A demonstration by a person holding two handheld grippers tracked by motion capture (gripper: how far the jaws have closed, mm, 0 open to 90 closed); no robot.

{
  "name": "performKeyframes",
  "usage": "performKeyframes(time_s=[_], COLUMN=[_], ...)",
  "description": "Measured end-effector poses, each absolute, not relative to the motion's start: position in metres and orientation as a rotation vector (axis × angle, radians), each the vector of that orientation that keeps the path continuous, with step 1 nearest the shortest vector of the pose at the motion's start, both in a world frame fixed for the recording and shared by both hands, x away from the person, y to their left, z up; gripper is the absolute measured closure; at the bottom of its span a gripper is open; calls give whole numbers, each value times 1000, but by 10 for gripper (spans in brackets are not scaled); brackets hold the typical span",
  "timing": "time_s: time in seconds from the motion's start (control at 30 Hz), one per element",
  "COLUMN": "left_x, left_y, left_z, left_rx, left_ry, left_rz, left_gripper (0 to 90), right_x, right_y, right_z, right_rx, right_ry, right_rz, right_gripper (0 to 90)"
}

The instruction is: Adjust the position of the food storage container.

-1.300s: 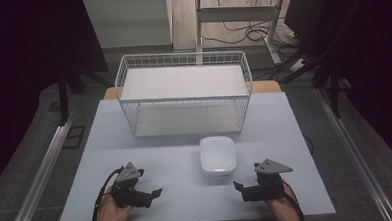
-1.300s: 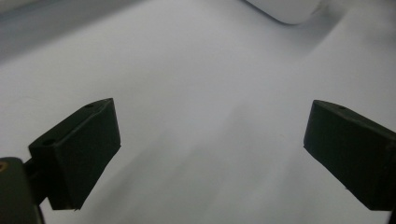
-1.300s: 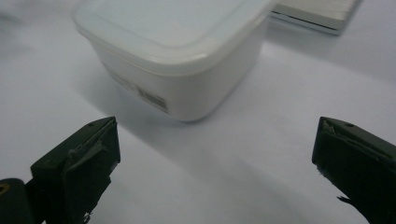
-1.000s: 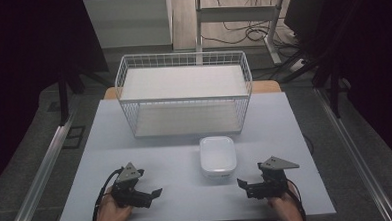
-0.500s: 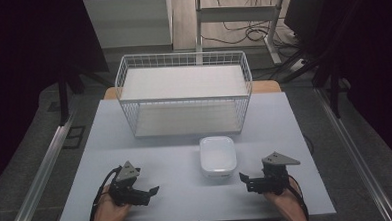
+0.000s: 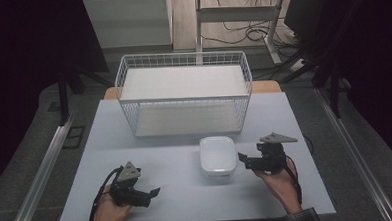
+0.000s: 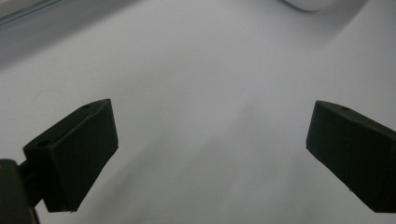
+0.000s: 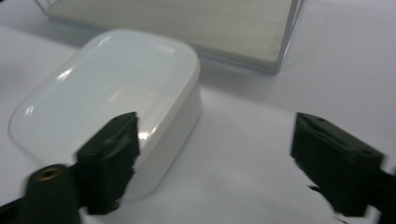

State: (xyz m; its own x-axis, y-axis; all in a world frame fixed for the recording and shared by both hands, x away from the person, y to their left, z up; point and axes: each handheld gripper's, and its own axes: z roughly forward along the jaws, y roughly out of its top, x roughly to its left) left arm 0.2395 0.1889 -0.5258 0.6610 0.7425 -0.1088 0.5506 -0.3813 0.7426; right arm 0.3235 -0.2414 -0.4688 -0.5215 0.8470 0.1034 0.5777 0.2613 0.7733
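White lidded box (image 6: pixel 218 156) lies just left of the right claw (image 6: pixel 244 159), whose empty jaws, just narrowing, stand apart.

Dim overall, dark surroundings; the right gripper (image 8: pixel 215 163) is motion-blurred, with glare on the white box (image 8: pixel 107 98) beside it.

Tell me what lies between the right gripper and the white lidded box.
Nothing. In the high view only a short strip of bare table separates the right gripper from the white lidded box. The right gripper view shows its fingers apart, beside the box, not touching.
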Motion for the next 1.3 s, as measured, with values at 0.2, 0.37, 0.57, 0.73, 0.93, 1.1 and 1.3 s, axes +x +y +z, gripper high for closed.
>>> performKeyframes(time_s=[0.2, 0.37, 0.57, 0.73, 0.93, 1.1, 1.3], left_x=[239, 239, 241, 242, 244, 245, 251], left_y=[192, 193, 193, 193, 197, 200, 202], left_z=[-525, -523, -525, -525, -523, -521, -519], left_rx=[2061, 2049, 2046, 2051, 2022, 2018, 2010], left_ry=[980, 980, 990, 1008, 1052, 1063, 1080], left_rz=[294, 311, 307, 316, 308, 334, 367], left_gripper=[61, 71, 73, 71, 81, 144, 303], right_x=[348, 364, 376, 382, 383, 379, 364], right_y=[-227, -217, -203, -185, -154, -126, -120], right_z=[-467, -472, -476, -476, -478, -480, -472], right_rx=[1273, 1259, 1258, 1219, 1130, 1072, 978], right_ry=[2244, 2276, 2309, 2347, 2417, 2484, 2491], right_rz=[1116, 1085, 1055, 1059, 1064, 1100, 1139], right_gripper=[649, 891, 894, 894, 893, 893, 892])
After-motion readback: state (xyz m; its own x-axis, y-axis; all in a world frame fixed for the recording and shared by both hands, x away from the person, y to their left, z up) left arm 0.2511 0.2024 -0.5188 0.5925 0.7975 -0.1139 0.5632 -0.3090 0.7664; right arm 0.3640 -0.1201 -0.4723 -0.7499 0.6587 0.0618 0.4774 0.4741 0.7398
